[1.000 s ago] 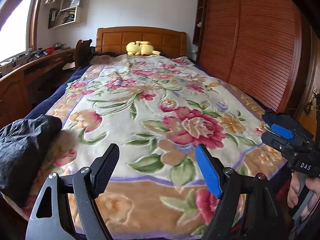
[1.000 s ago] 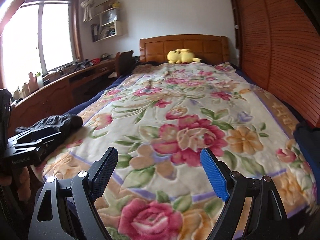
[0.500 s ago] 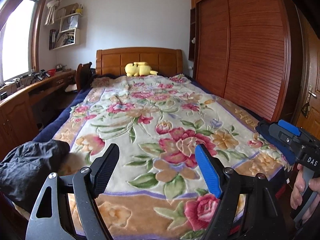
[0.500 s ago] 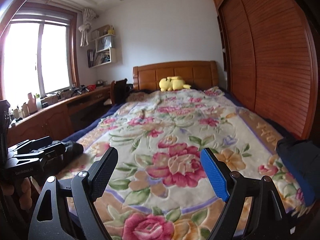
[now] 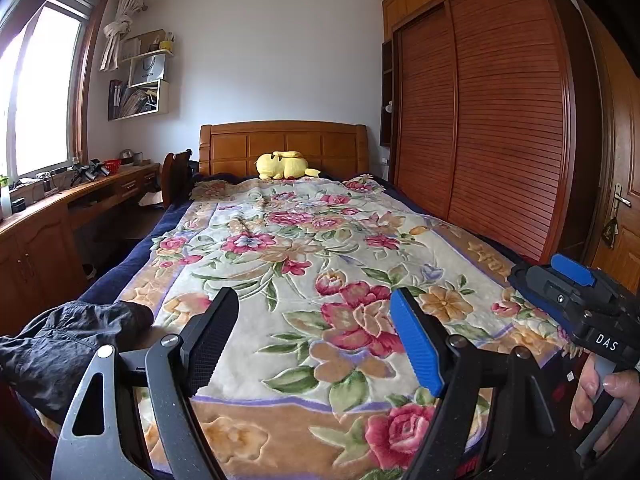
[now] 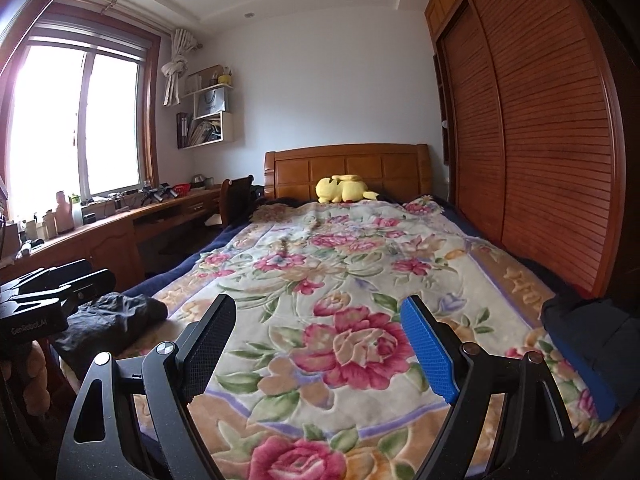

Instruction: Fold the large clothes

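Observation:
A dark crumpled garment [image 5: 68,344] lies on the near left corner of the bed, also seen in the right wrist view as a black heap [image 6: 112,320]. My left gripper [image 5: 314,336] hangs open above the foot of the flowered blanket [image 5: 320,248], nothing between its fingers, the garment to its left. My right gripper [image 6: 316,344] is open too, empty, over the blanket [image 6: 340,280]. Each gripper shows in the other's view: the right one [image 5: 540,280] held by a hand [image 5: 600,392], the left one [image 6: 90,276] beside the garment.
A dark blue bundle [image 6: 580,332] sits on the bed's near right corner. A yellow plush toy [image 5: 284,164] rests at the wooden headboard [image 5: 280,144]. A slatted wardrobe [image 5: 480,120] lines the right side; a desk [image 5: 60,208] and chair [image 5: 176,176] stand left.
Both views have risen and tipped up, so more wall and ceiling show and the bed sits lower. Both grippers kept the same wide opening. The garment has not moved.

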`<act>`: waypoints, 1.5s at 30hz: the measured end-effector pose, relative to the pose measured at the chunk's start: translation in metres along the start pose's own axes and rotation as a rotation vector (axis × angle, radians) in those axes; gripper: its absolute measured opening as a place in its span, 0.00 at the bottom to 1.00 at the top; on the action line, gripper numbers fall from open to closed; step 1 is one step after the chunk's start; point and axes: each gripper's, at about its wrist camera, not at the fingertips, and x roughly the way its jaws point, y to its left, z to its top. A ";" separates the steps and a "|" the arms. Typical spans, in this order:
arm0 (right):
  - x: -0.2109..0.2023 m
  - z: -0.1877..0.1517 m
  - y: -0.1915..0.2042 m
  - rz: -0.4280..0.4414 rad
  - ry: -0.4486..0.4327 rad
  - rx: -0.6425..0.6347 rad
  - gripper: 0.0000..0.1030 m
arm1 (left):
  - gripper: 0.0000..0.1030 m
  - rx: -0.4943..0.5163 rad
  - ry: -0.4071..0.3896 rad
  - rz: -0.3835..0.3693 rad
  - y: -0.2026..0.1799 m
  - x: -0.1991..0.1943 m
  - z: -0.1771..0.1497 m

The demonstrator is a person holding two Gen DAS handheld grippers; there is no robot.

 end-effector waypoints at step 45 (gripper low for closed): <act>0.001 0.004 -0.010 0.016 0.018 -0.001 0.83 | 0.77 -0.001 0.003 0.014 0.010 -0.007 -0.007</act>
